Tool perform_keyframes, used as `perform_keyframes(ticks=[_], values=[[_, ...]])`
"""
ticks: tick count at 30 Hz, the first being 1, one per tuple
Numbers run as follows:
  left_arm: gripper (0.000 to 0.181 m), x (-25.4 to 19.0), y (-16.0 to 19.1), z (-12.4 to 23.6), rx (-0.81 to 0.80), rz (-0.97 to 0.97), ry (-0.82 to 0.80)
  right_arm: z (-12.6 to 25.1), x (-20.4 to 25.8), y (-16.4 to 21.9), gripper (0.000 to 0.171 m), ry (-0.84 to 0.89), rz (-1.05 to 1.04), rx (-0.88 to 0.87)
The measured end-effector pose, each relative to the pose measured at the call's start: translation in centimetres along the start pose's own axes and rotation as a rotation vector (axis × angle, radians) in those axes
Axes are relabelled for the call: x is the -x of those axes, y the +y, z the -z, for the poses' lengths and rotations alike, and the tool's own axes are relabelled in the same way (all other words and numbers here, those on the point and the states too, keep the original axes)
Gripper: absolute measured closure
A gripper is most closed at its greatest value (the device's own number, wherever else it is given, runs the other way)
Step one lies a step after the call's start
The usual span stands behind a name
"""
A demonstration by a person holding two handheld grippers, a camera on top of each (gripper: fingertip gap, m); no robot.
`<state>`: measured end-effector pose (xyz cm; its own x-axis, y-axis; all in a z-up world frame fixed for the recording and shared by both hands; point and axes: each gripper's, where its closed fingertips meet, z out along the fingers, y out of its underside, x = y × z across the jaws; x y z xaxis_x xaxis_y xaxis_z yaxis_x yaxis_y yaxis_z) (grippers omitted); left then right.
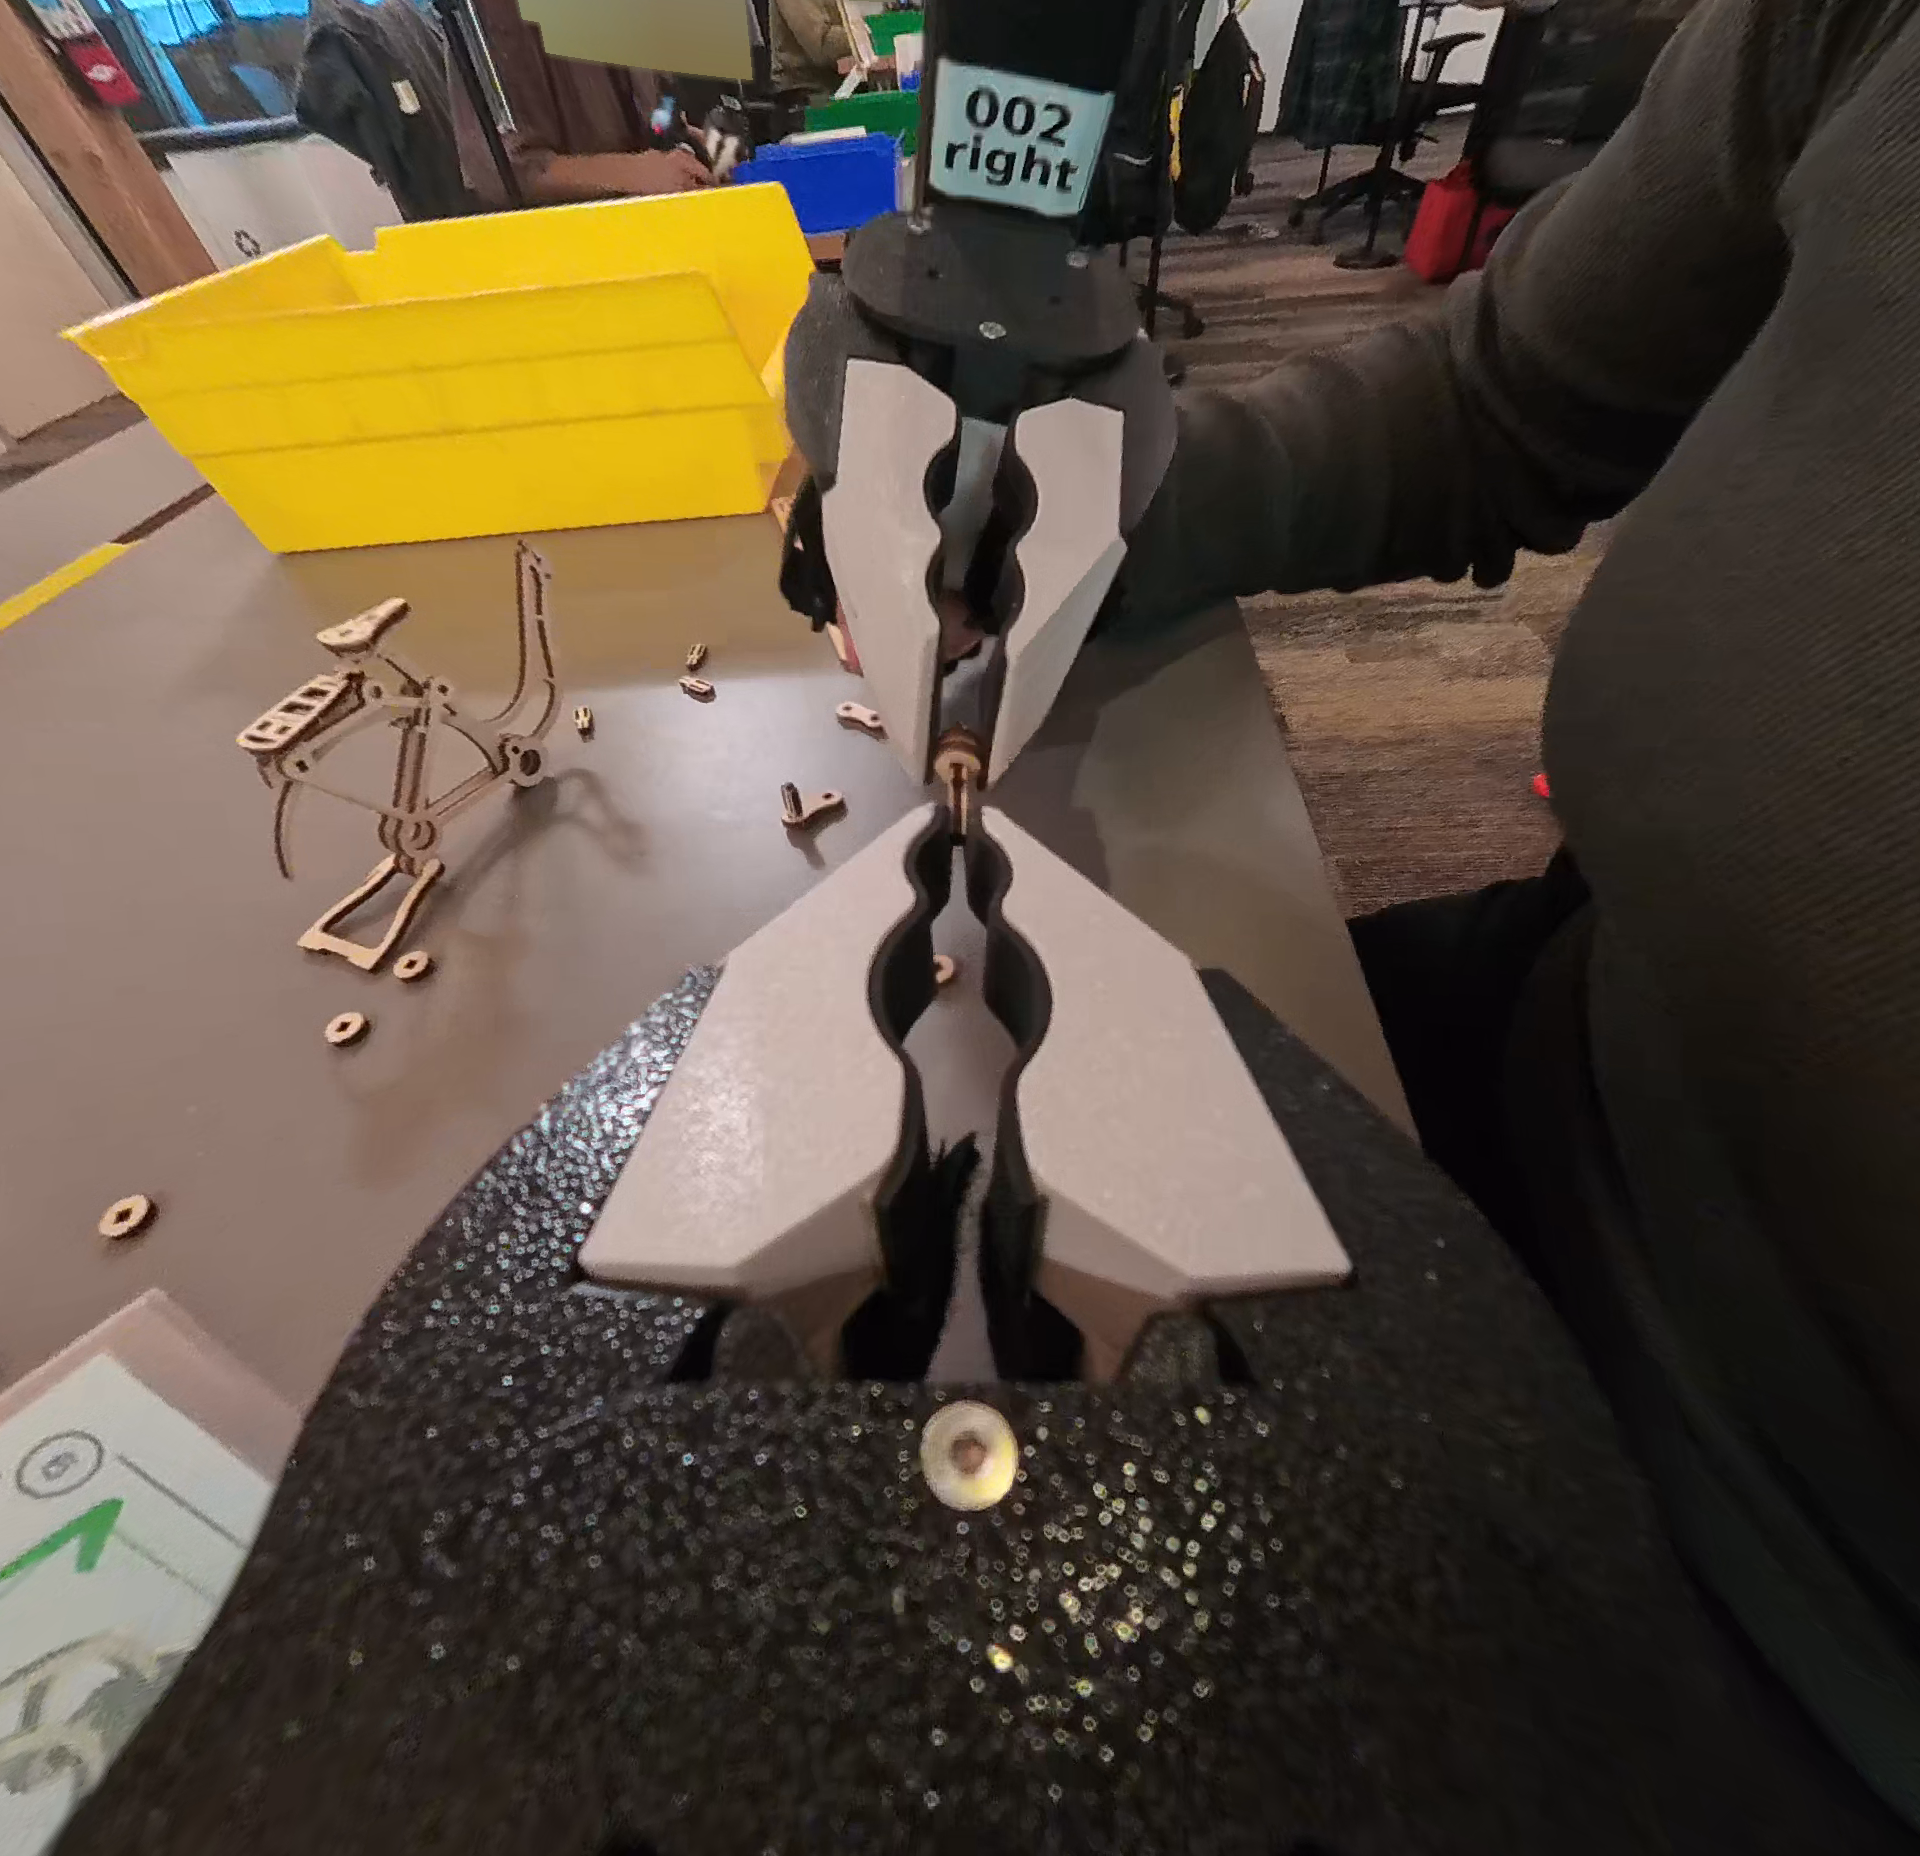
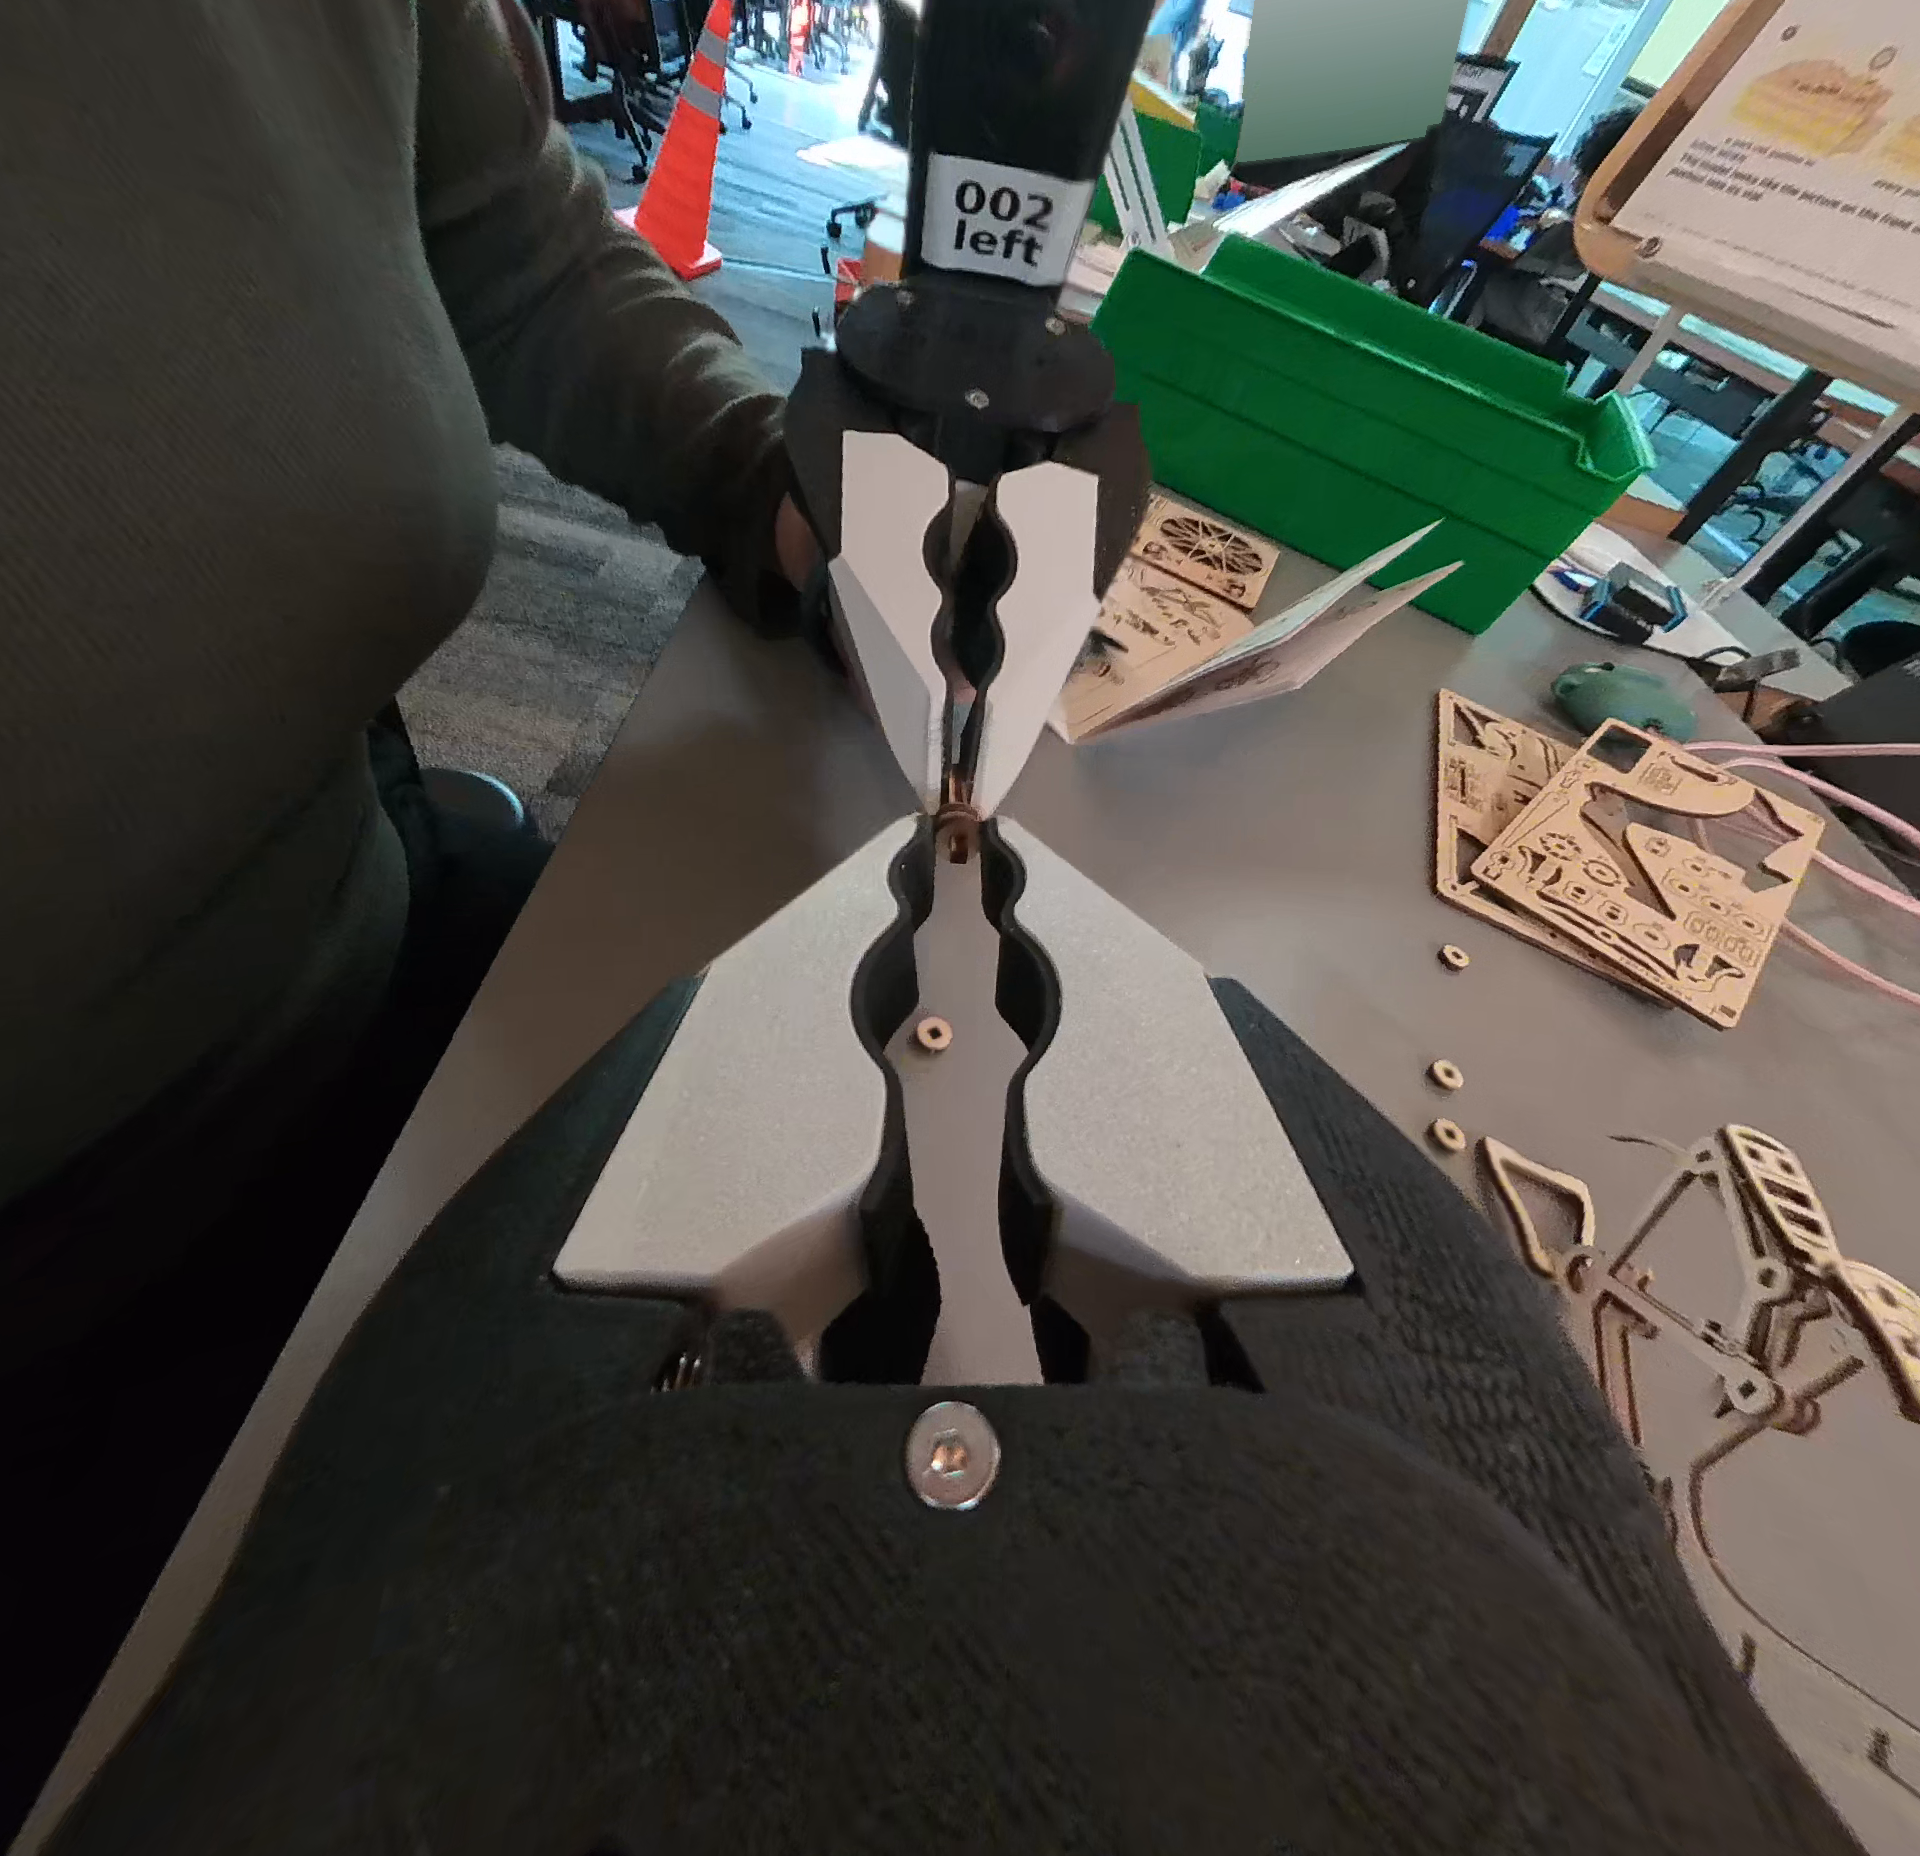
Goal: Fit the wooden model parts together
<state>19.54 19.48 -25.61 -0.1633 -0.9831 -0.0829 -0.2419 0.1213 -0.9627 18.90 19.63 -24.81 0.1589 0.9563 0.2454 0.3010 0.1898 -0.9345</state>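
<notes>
Two grippers met tip to tip over the surface (image 1: 156, 871), joining a tiny wooden piece.

At the left of the left wrist view stood one partly built wooden bicycle frame (image 1: 405, 757) before one yellow bin (image 1: 468, 393); no wheels were fitted, so I judged much assembly remained. Three wooden washers (image 1: 345, 1028) lay near it, and about six small loose pieces (image 1: 810, 807) lay farther right. At centre, the left gripper (image 1: 961, 835) and the right gripper (image 1: 956, 767) each had jaws nearly closed on opposite ends of one small wooden pin (image 1: 957, 762), held above the surface. In the right wrist view, punched wooden sheets (image 2: 1621, 850) lay at the right; their count was unclear.
</notes>
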Motion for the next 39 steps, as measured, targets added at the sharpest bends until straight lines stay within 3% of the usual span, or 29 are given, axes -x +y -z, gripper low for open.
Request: perform_keyframes(ticks=[24, 30, 33, 39], values=[[0.181, -0.4, 2.3, -1.0, 0.168, -0.087, 0.002, -0.6, 0.9, 2.5, 0.165, -0.043, 0.027, 0.152], [0.181, 0.0, 1.6, -0.7, 0.115, -0.073, -0.017, -0.4, 0.5, 1.7, 0.164, -0.050, -0.052, 0.084], [0.181, 0.2, 1.3, -0.5, 0.091, -0.062, -0.023, -0.2, 0.0, 1.0, 0.147, -0.038, -0.084, 0.028], [0.181, 0.3, 0.7, -0.2, 0.046, -0.038, -0.015, 0.4, -0.1, 0.8, 0.156, -0.042, -0.083, 0.002]])
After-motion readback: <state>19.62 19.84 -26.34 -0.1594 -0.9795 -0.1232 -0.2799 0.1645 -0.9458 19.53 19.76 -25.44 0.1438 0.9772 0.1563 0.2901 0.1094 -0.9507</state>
